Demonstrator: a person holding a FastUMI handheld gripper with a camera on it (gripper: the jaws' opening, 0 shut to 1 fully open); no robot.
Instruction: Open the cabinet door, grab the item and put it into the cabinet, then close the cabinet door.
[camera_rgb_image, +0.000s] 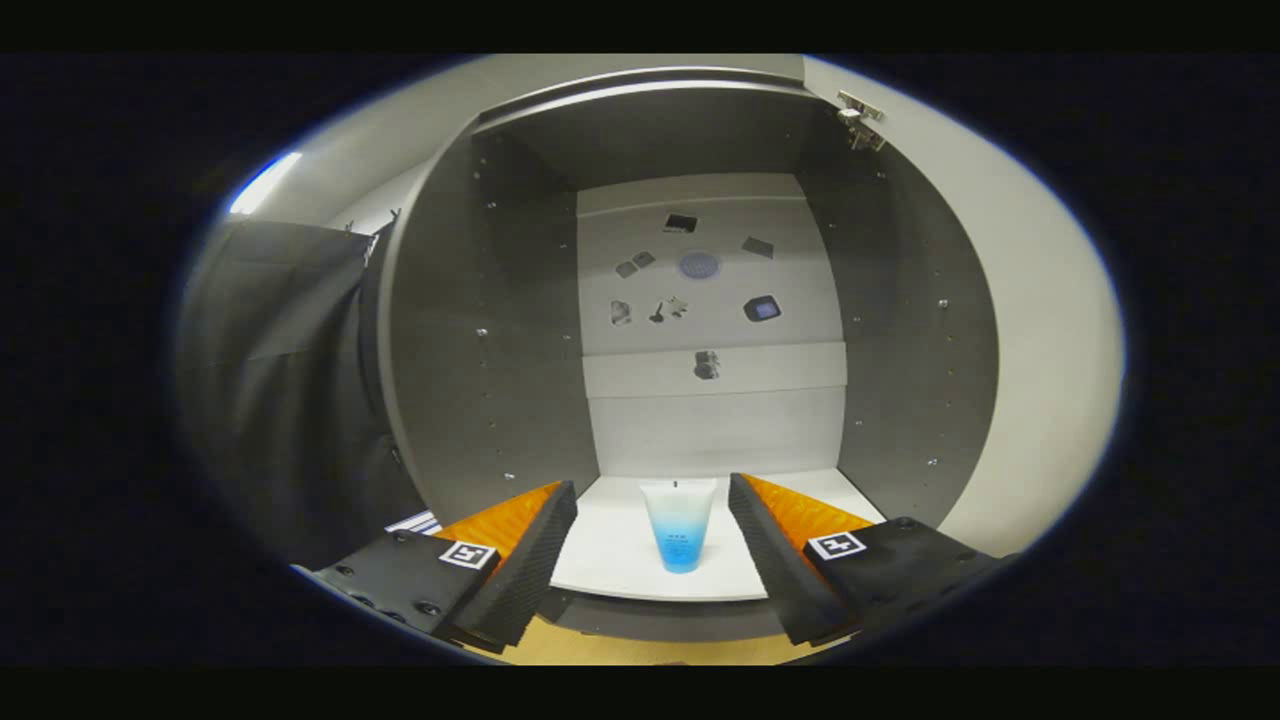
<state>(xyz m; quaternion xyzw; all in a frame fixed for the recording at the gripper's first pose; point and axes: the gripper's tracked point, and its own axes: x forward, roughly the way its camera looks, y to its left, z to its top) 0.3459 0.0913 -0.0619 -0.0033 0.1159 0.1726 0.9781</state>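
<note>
Fingers: my gripper (653, 545) was spread wide, pinching nothing, both fingers apart from the tube.
Tube: a translucent tube (680, 523) with blue at its lower end stood upright, cap down, on the white cabinet floor (610, 560), inside the cabinet (480, 380).
Key relation: the tube lay straight ahead, centred in the gap between my fingers and just beyond their tips; its long axis ran vertical, across my reach.
Door: the cabinet door (1040, 340) hung open to the side, hinge (860, 120) showing at the top.
Judgement: the item looked placed; closing the door seemed left.
</note>
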